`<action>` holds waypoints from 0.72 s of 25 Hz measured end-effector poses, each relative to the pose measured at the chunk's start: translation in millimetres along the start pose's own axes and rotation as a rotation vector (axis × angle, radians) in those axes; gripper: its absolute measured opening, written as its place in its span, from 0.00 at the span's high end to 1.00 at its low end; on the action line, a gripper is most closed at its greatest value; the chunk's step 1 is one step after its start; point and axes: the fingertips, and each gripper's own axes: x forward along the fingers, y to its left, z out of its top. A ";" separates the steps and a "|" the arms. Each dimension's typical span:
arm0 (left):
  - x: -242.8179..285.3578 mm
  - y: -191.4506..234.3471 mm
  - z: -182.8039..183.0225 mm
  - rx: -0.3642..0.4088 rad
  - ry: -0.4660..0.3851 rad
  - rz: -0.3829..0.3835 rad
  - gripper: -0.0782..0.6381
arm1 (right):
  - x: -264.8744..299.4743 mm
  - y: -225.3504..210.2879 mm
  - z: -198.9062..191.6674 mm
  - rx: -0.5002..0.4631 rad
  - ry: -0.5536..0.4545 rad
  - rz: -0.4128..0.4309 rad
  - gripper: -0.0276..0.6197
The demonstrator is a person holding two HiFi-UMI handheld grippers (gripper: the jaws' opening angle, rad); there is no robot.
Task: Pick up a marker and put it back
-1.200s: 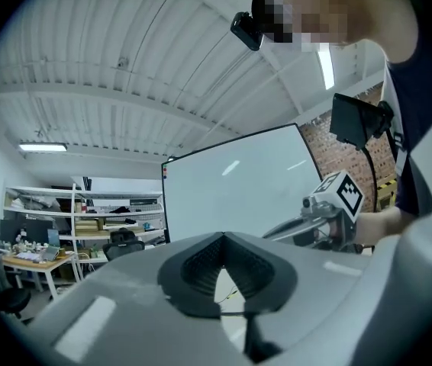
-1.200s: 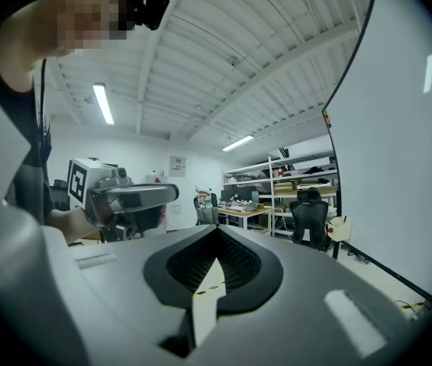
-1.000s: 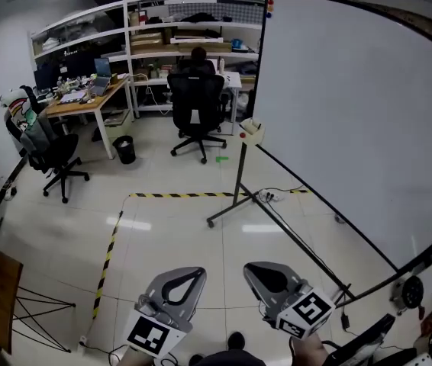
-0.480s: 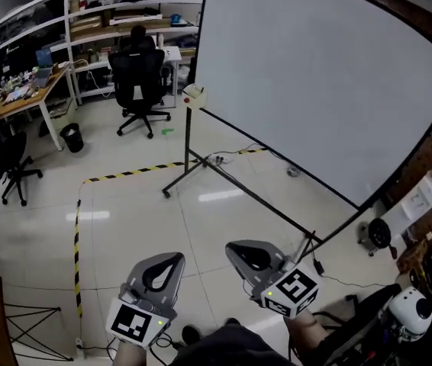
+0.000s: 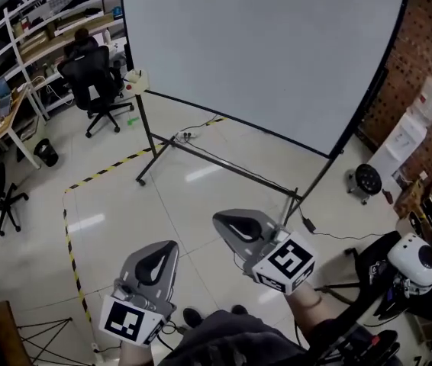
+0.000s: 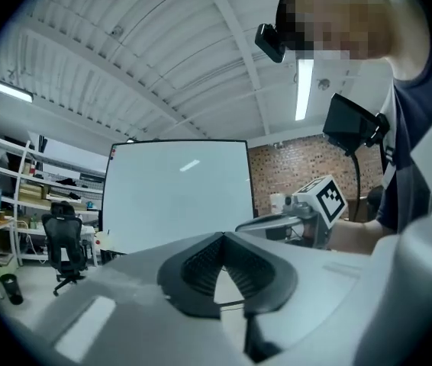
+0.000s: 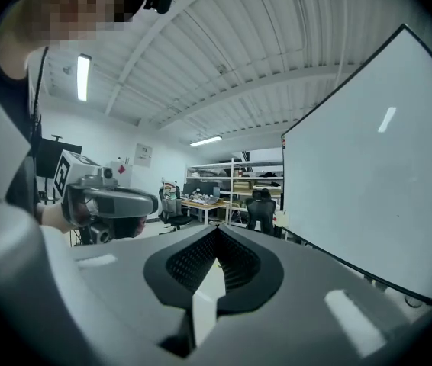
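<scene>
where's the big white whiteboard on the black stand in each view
Head view: the white whiteboard on a black stand fills the top centre.
Left gripper view: it stands centre-left, in the background.
Right gripper view: it fills the right side.
Shared landmark: the black office chair left of the board.

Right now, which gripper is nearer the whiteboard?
Right. The right gripper is below the whiteboard in the head view; the left gripper is lower and leftward, farther off.

Left gripper (image 5: 169, 245) and right gripper (image 5: 219, 219) were grey shells with black ribbed pads (image 6: 199, 263) and black-and-white marker cubes (image 5: 285, 260); the person wore a navy top (image 6: 408, 175).
</scene>
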 end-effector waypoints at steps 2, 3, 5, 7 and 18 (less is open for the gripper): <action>18.1 -24.3 2.0 -0.006 -0.001 -0.021 0.89 | -23.7 -18.4 -6.1 0.025 -0.003 -0.029 0.96; 25.5 -34.0 3.6 -0.009 0.001 -0.027 0.89 | -33.3 -25.4 -7.1 0.032 -0.009 -0.038 0.96; 36.8 -48.1 6.7 -0.004 0.010 -0.029 0.89 | -49.0 -35.3 -5.6 0.031 -0.022 -0.044 0.96; 44.4 -60.4 8.5 0.023 0.018 -0.033 0.89 | -62.6 -41.6 -4.5 0.026 -0.031 -0.045 0.96; 56.2 -92.0 7.7 0.075 0.049 -0.008 0.89 | -91.2 -51.9 -10.9 0.030 -0.047 -0.014 0.96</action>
